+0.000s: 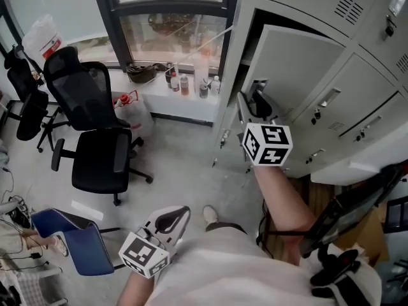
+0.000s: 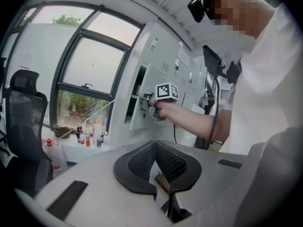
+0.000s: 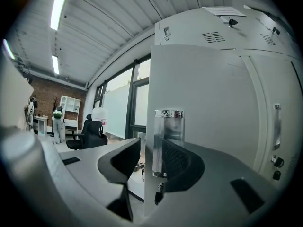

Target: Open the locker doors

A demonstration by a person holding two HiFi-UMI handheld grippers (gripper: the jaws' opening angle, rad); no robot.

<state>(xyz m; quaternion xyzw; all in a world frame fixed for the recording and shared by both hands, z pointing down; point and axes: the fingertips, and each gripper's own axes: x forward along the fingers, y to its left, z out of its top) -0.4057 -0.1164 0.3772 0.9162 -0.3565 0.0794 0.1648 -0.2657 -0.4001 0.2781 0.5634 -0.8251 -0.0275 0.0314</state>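
Right claw (image 3: 150,148) clamps the ajar locker door (image 3: 203,98) at its handle (image 3: 168,126); left claw (image 2: 155,147) closed.

The locker door (image 3: 208,103) is smooth, matt grey painted metal; its handle (image 3: 168,136) is bright, glossy metal. On my right tongs (image 3: 150,149) the pads (image 3: 176,161) are matt black, finely ribbed. The chair (image 1: 71,85) back looks like black mesh.
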